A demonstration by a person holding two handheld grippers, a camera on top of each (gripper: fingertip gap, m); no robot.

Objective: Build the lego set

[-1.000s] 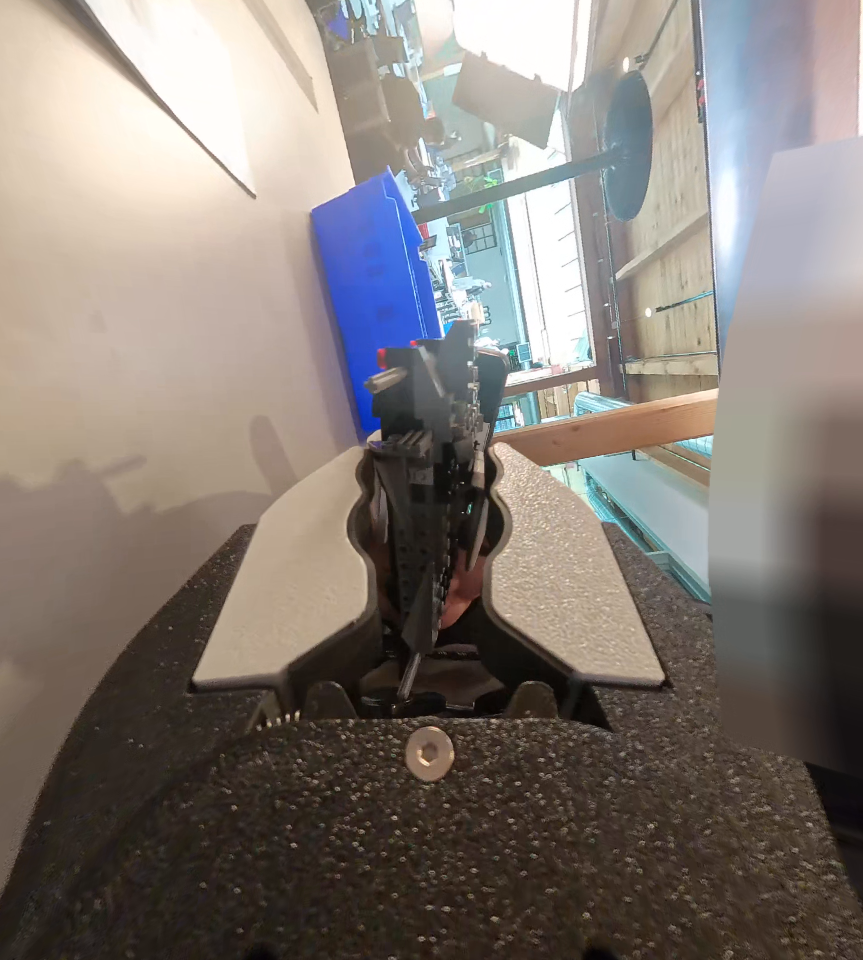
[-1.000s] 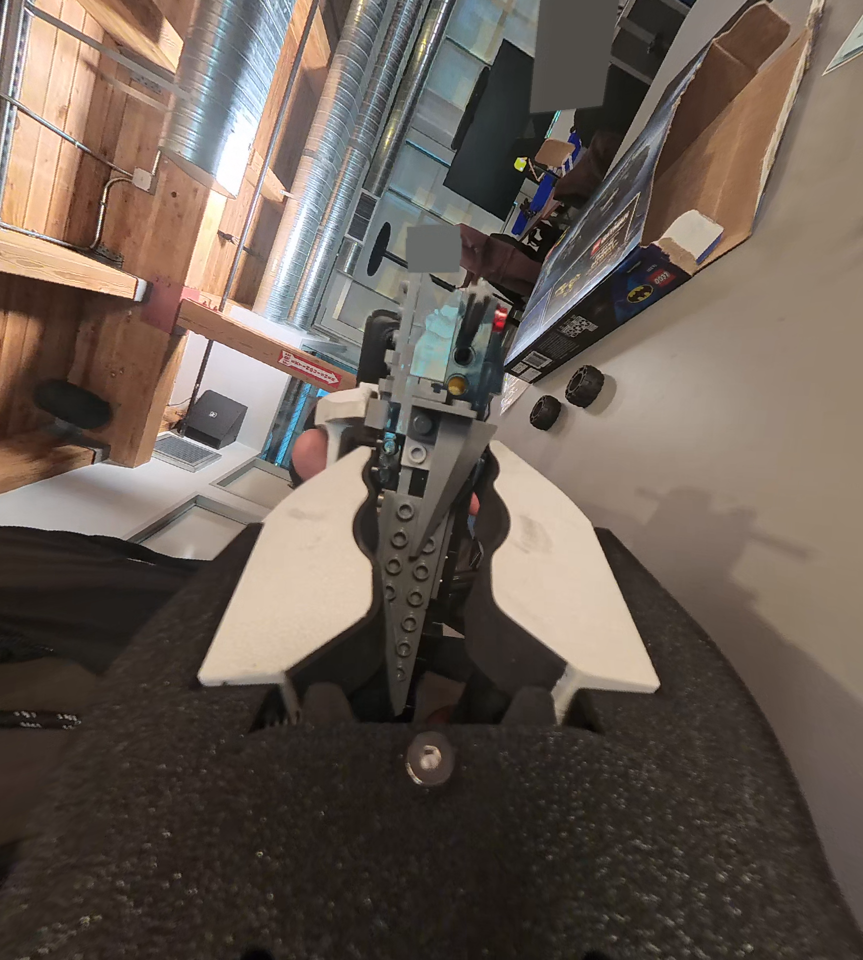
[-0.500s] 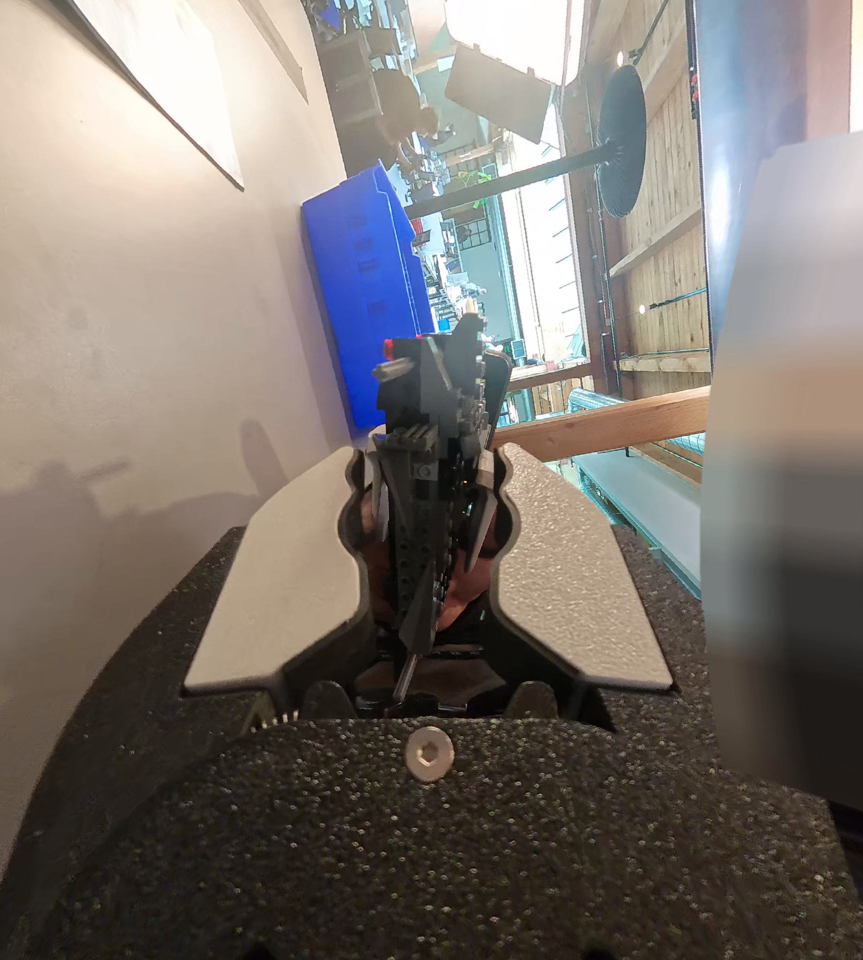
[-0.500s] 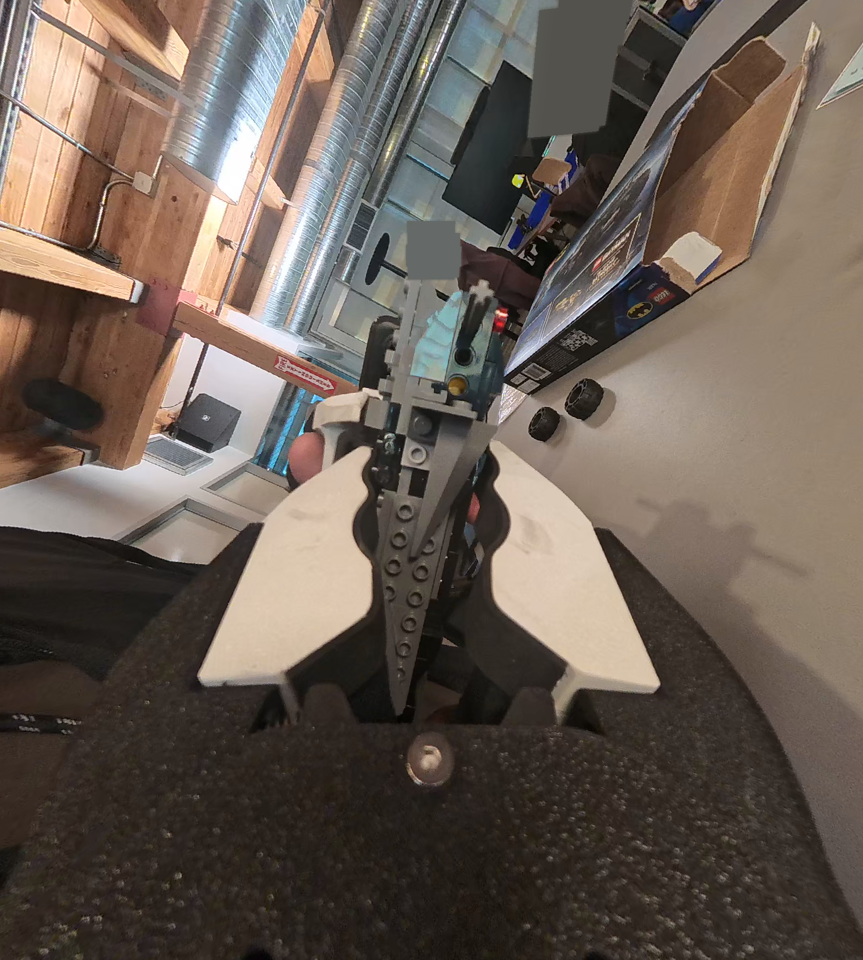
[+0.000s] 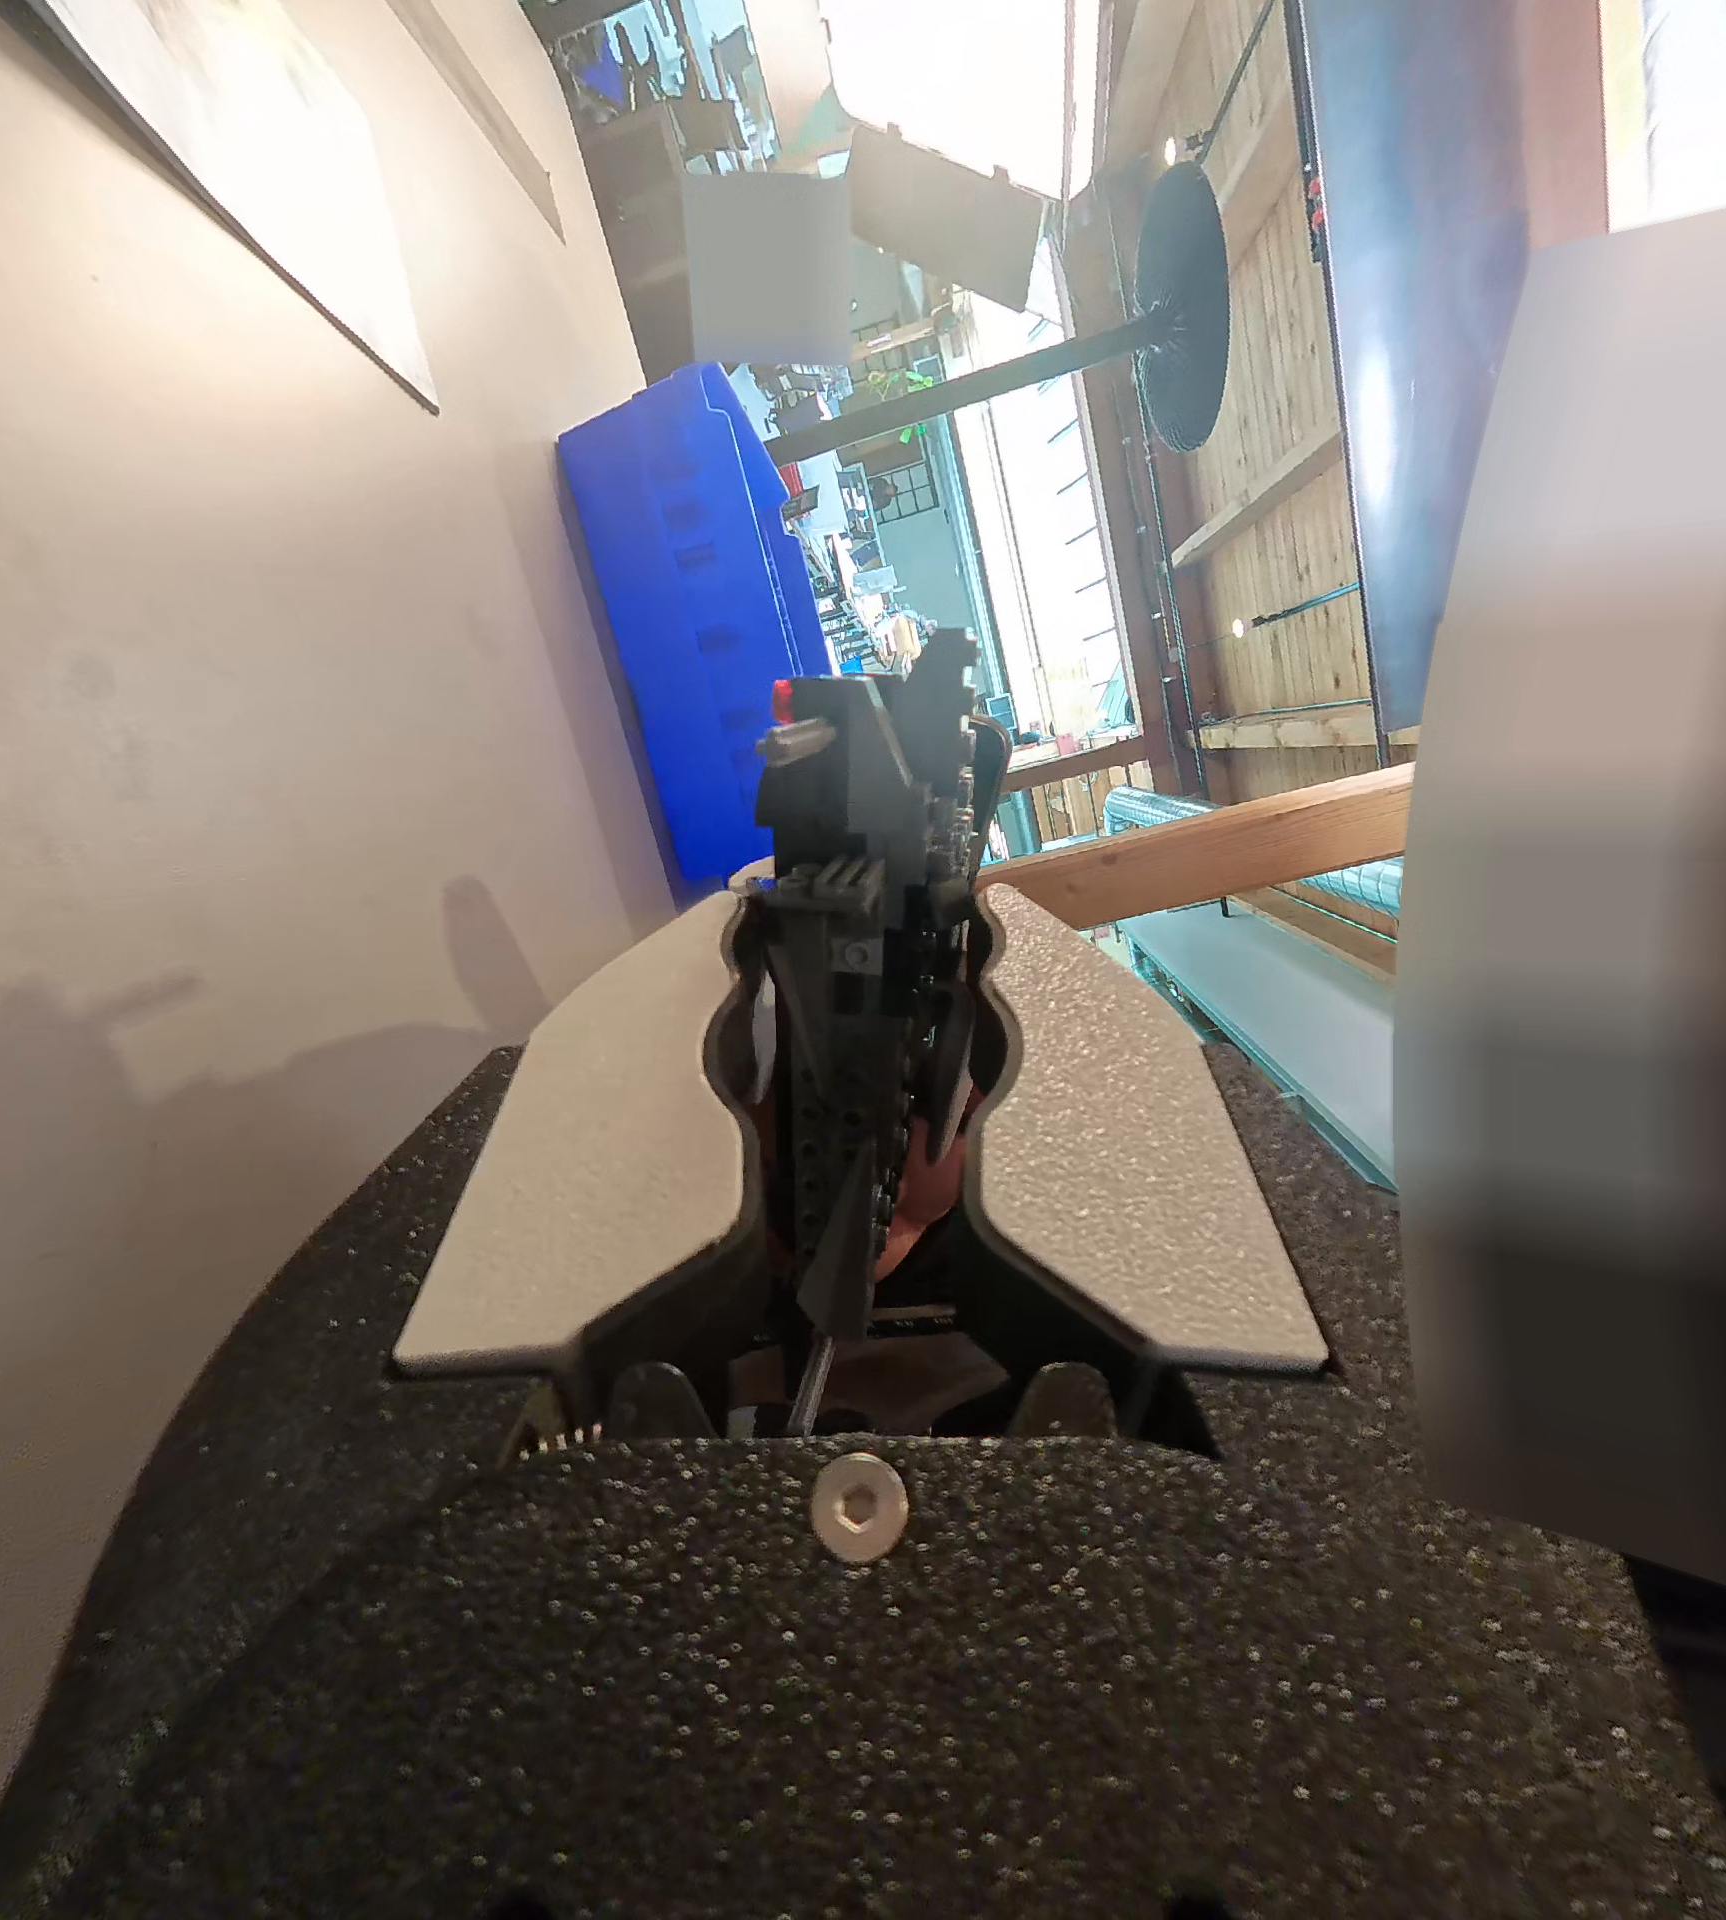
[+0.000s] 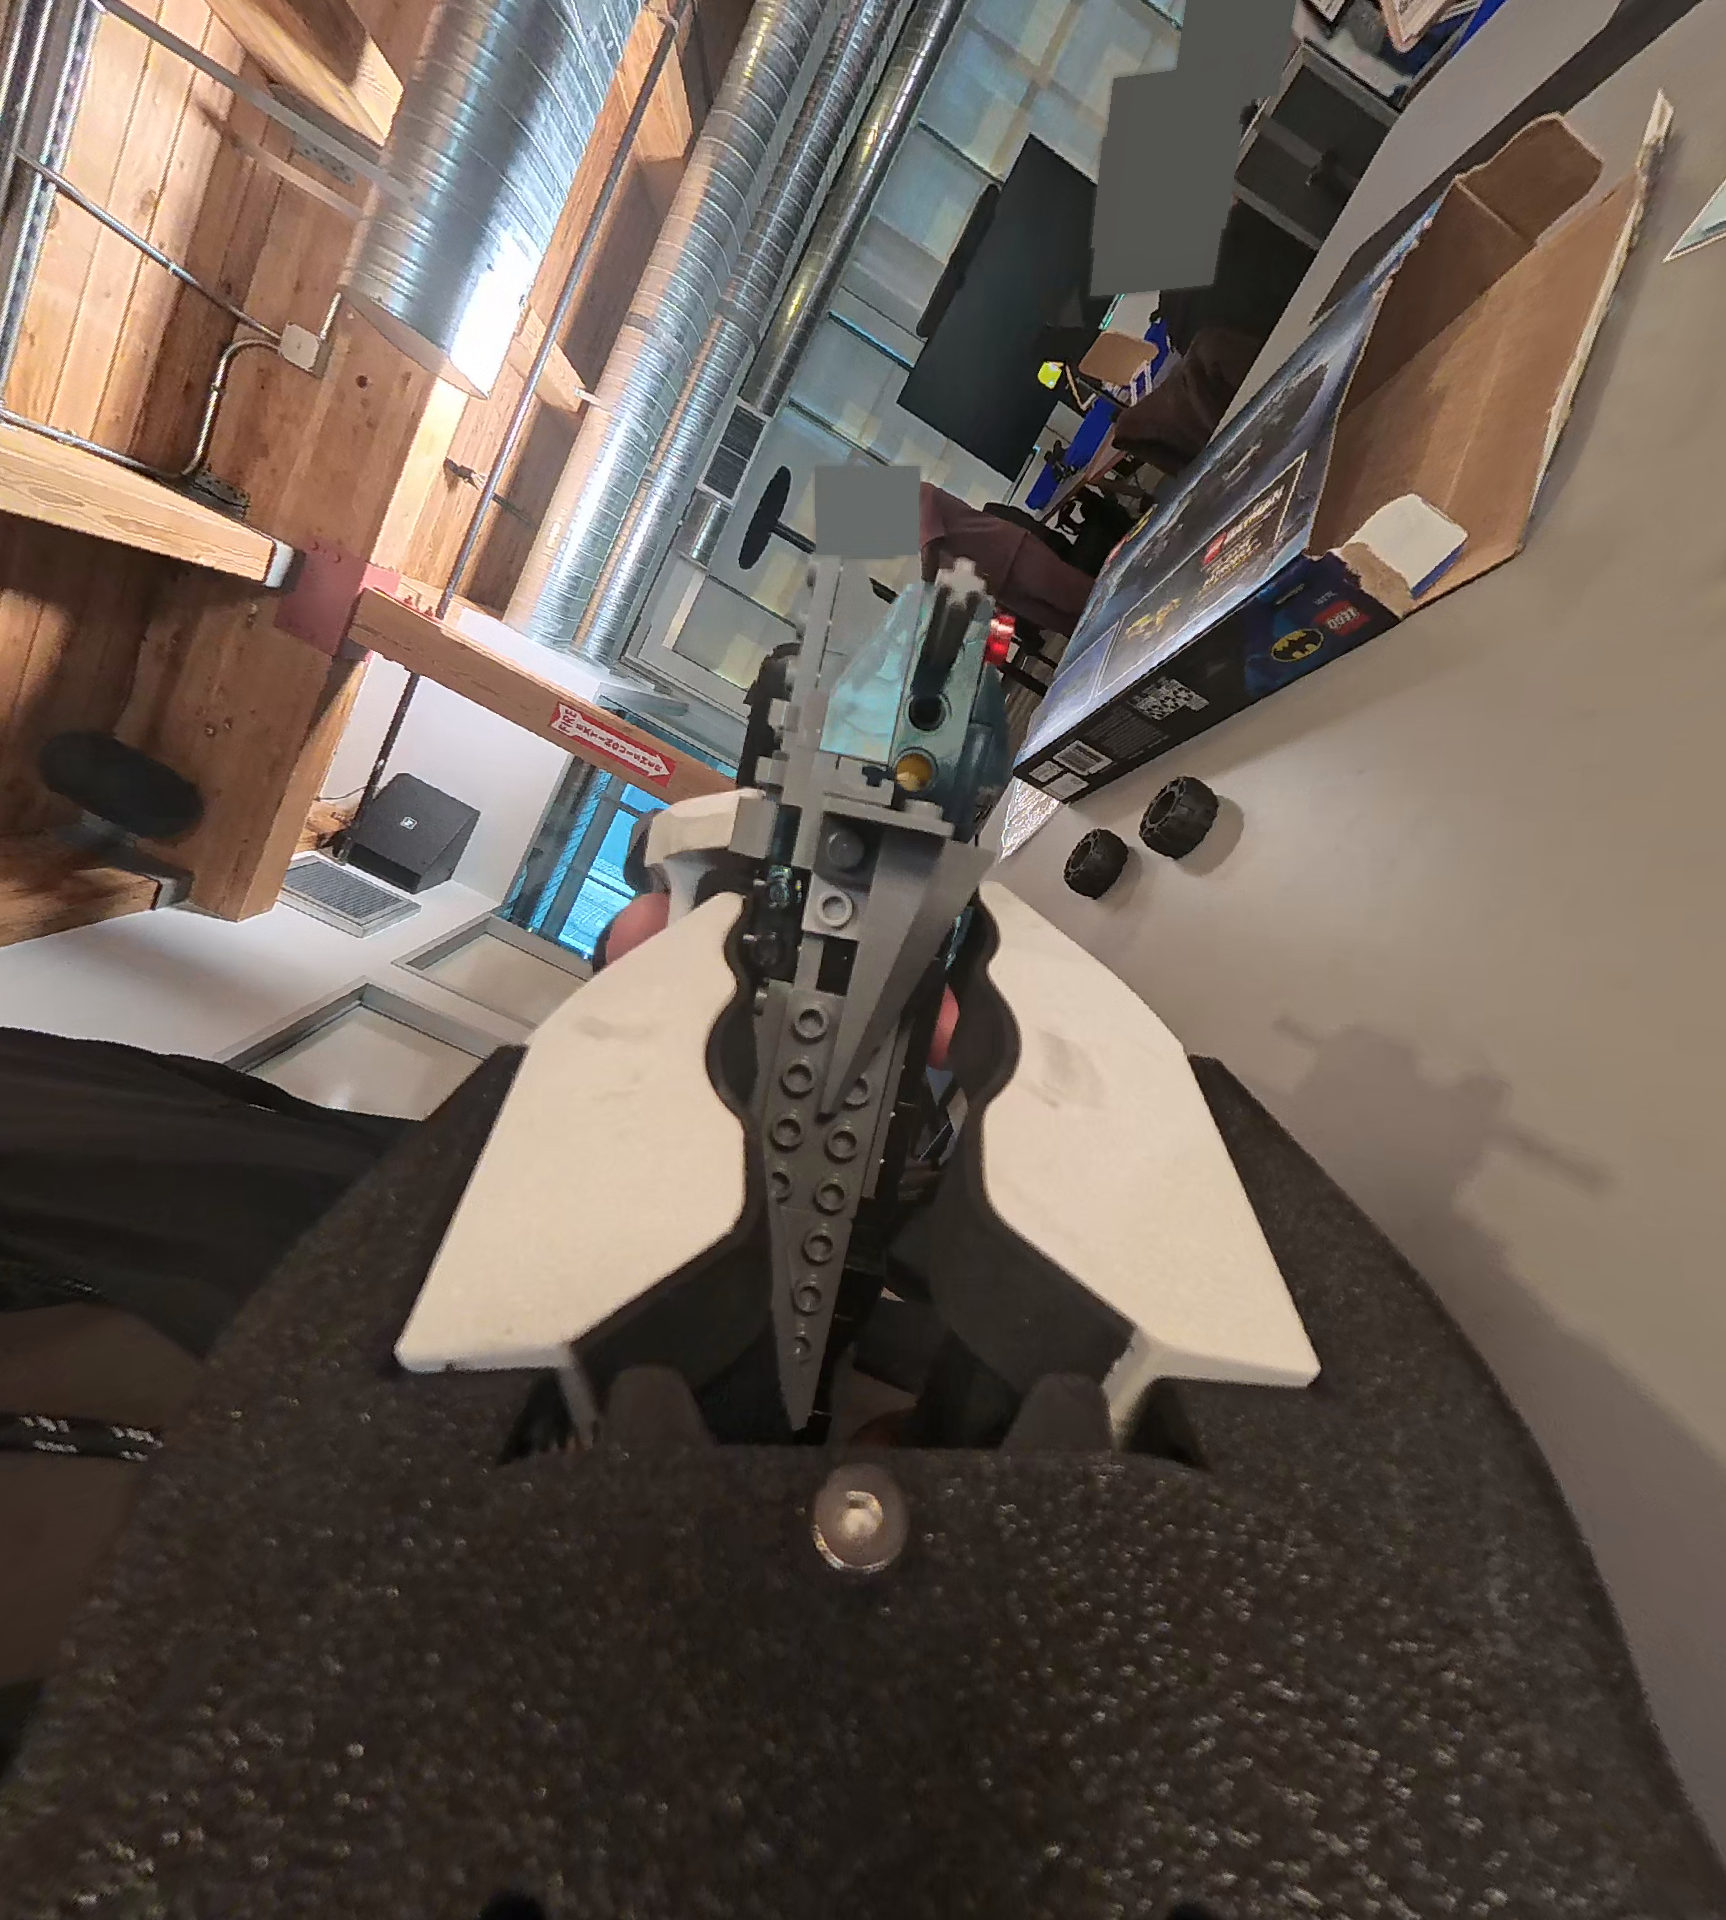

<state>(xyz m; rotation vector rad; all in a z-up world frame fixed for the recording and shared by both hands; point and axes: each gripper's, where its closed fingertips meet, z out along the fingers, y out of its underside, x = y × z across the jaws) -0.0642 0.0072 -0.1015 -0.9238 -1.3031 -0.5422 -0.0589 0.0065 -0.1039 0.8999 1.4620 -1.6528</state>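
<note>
While both sets of jaws pinch the grey brick-built model (image 6: 843,935) from opposite ends, held up off the bench (image 6: 1461,883), it looks light, rigid but snap-apart fragile; the solid hull seems safest.

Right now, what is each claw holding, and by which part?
Both grip one grey brick model: right claw and left claw each clamp its narrow body sides.

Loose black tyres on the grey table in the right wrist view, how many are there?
2. One black tyre lies nearer the printed cardboard box; the other tyre sits just beside it, closer to the gripper. More may be hidden behind the brick model.
</note>
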